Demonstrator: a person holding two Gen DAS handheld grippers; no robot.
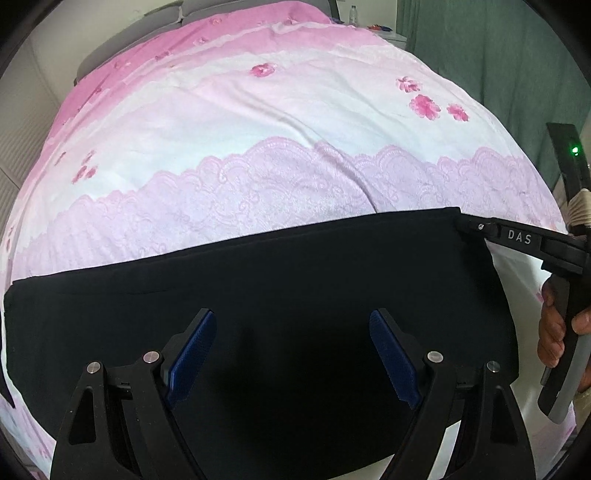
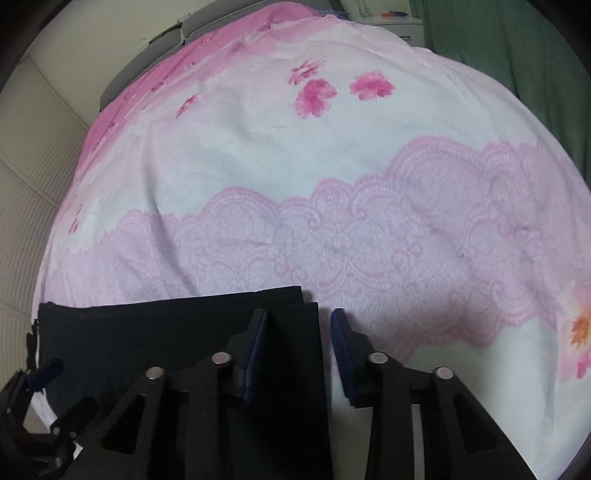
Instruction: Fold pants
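Blue-padded left tongs [image 1: 293, 354], lower centre of the left wrist view: jaws spread wide and empty, poised over the middle of the pants [image 1: 258, 295], no pad pressing cloth; judged to be standing by while the other hand works the end. Right tongs [image 2: 299, 354], lower centre of the right wrist view: jaws narrowed but not meeting, straddling the right-hand edge of the dark cloth, one pad over the fabric, the other over bare bedspread; a gap shows either side of the edge, so nothing is gripped yet, a placement that suits pinching the stacked layers there. In the left wrist view the same tool enters from the right edge, its tip at the far right corner of the garment, with the person's hand [image 1: 554, 328] wrapped round the handle. Pants, black, item of the task: lying flat as a long band across the lower part of both views, near edge of the bed, layers visibly stacked at the right end [image 2: 295, 295], so already folded lengthwise at least once; a crosswise fold appears to remain. Bedspread [image 1: 295, 129], pink and white with lace print and flowers: fills the middle and upper frame, serving as the folding surface. Green curtain [image 1: 498, 55], upper right. Bottle [image 1: 353, 13], top centre, small and distant.
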